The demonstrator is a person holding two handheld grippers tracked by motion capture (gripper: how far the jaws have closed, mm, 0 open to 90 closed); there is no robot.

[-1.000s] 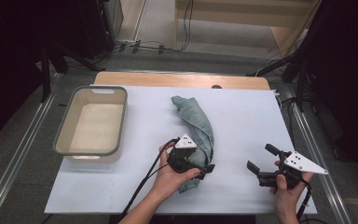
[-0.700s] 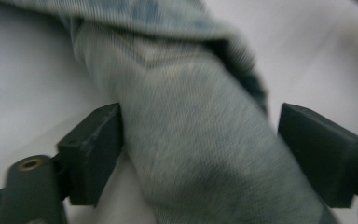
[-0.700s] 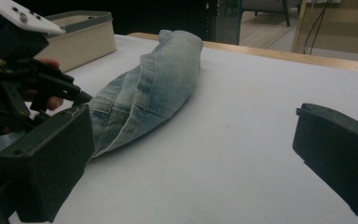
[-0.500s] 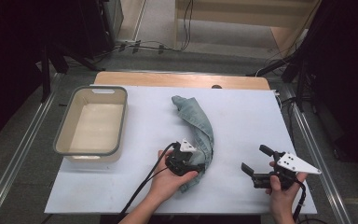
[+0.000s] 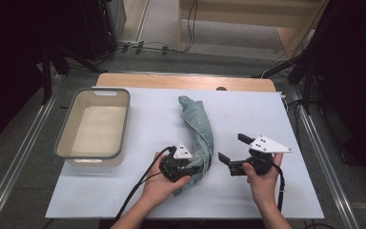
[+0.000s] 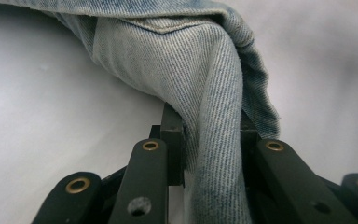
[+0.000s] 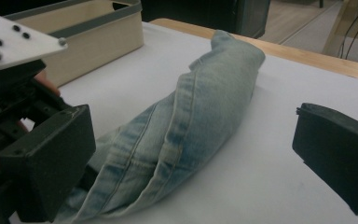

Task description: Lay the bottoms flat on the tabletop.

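White worktop (image 5: 138,191) under dim light, dark surroundings, cables on the floor beyond the far edge. Rolled denim jeans (image 5: 201,133) lying lengthwise near the middle, running from toward the far edge down toward the near edge. Left tongs (image 5: 190,168) pinching a fold at the near end of the jeans (image 6: 214,93), cloth bunched between the black jaws. Right tongs (image 5: 231,150) spread wide, hovering just beside the jeans (image 7: 186,135) on the side toward the right edge, gripping nothing.

Judged step: securing the near end, second grip not yet made. Next move probably calls for bringing the right tongs in onto the denim, closing on a thick seam rather than a loose flap, then lifting both ends together.

Beige bin (image 5: 94,128) with grey rim near the left edge, well apart from the jeans, apparently unfilled. Nothing between cloth and bin; trailing cable (image 5: 138,183) from the left tongs worth watching.
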